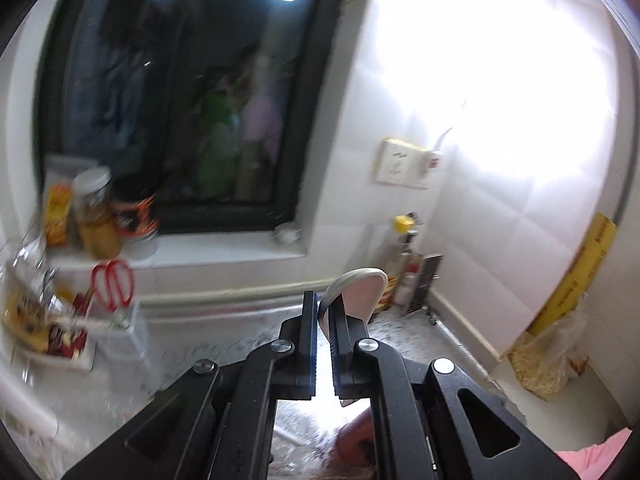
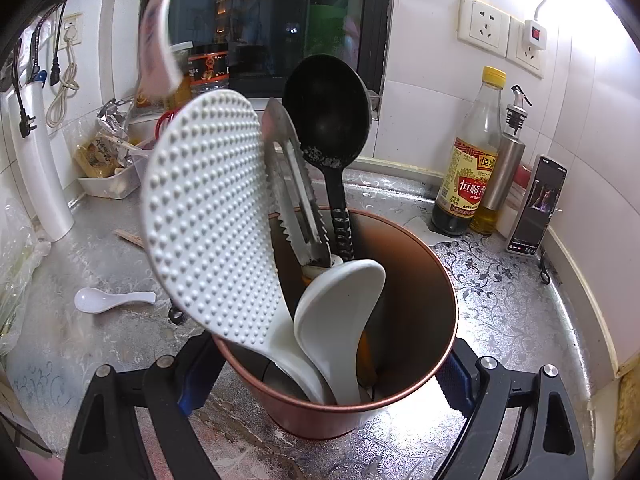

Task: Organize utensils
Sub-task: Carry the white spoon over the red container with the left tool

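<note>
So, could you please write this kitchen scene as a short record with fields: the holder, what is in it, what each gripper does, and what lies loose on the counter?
holder: copper-coloured cup, upright on the counter
in holder: white rice paddle, metal tongs, black ladle, white ceramic spoon
left gripper: shut on a white spoon, raised above the counter
right gripper: jaws on both sides of the cup, holding it
loose on counter: small white spoon
near wall: vinegar bottle, oil dispenser, phone
</note>
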Available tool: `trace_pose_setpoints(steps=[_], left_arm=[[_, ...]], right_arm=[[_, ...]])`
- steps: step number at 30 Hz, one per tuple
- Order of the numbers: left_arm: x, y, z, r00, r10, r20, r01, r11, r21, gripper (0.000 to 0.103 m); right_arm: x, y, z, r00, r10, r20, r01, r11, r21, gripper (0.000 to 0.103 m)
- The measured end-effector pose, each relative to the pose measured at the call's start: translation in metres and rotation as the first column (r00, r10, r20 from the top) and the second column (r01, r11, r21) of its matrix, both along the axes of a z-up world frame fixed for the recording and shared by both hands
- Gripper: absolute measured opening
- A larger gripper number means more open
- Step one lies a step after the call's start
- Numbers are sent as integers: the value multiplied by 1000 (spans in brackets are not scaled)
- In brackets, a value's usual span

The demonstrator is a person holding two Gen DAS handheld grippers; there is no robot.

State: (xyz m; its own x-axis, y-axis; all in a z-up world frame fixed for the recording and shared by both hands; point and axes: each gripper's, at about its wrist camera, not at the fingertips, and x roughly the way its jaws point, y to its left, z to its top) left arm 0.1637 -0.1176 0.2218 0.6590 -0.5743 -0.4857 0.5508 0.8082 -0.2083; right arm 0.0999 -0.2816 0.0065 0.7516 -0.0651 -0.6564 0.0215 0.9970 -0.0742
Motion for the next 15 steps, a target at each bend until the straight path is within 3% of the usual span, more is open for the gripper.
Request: trace_pose_setpoints(steps=[6, 15], left_arm=[[-14, -33, 14, 993, -110, 45, 109, 994, 11, 5], [-15, -68, -12, 987, -163, 5, 162, 983, 90, 5]], right_arm=[[0, 0, 0, 1000, 0, 0, 0, 1000, 0, 92], [0, 0, 0, 1000, 0, 0, 0, 1000, -1, 92]])
